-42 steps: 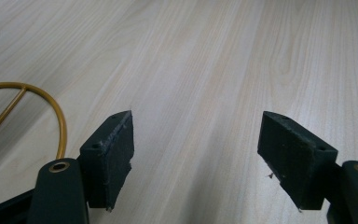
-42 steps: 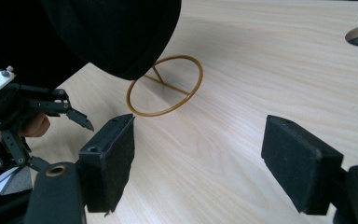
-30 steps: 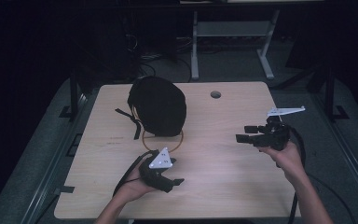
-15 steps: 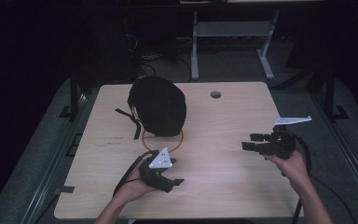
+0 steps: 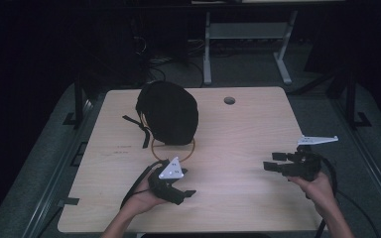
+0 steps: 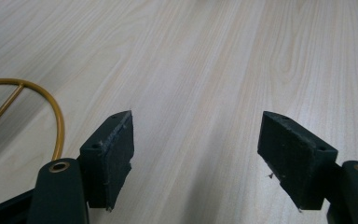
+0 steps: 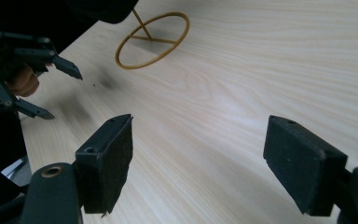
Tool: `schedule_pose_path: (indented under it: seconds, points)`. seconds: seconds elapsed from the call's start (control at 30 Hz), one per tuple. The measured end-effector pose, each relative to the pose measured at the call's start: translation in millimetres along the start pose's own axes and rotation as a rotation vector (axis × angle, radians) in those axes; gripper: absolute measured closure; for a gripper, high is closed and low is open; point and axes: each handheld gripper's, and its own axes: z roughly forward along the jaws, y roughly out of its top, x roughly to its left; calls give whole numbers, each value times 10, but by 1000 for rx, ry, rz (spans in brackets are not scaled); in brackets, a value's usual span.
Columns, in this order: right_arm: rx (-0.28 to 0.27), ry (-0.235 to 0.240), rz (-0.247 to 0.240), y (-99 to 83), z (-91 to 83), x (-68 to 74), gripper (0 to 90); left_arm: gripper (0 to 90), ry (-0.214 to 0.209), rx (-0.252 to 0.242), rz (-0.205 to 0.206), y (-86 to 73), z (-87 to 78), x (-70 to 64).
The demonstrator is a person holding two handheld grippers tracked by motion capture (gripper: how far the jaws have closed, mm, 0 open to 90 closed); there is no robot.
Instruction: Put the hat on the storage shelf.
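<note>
A black cap sits on a gold wire stand whose ring base lies flat on the wooden table. My left gripper rests low near the front edge, just in front of the ring, open and holding nothing. In the left gripper view its jaws stand wide apart over bare wood, with the ring at the left. My right gripper is held at the front right, pointing left, open and holding nothing. The right gripper view looks across the table to the ring, the cap and the left gripper.
A round cable hole sits near the table's far edge. A white desk frame stands on the floor behind. Bare wood stretches between the two grippers and to the right of the cap.
My right gripper has moved down toward the table's front edge and slightly right, staying open. The left gripper and the cap have not moved.
</note>
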Motion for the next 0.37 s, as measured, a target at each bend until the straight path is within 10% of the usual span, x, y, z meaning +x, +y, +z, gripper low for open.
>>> schedule_pose_path:
  seconds: [0.37]
  points:
    - [-29,2,17,-255,-102,47,217,267,-11,2,4,4,24,-16]
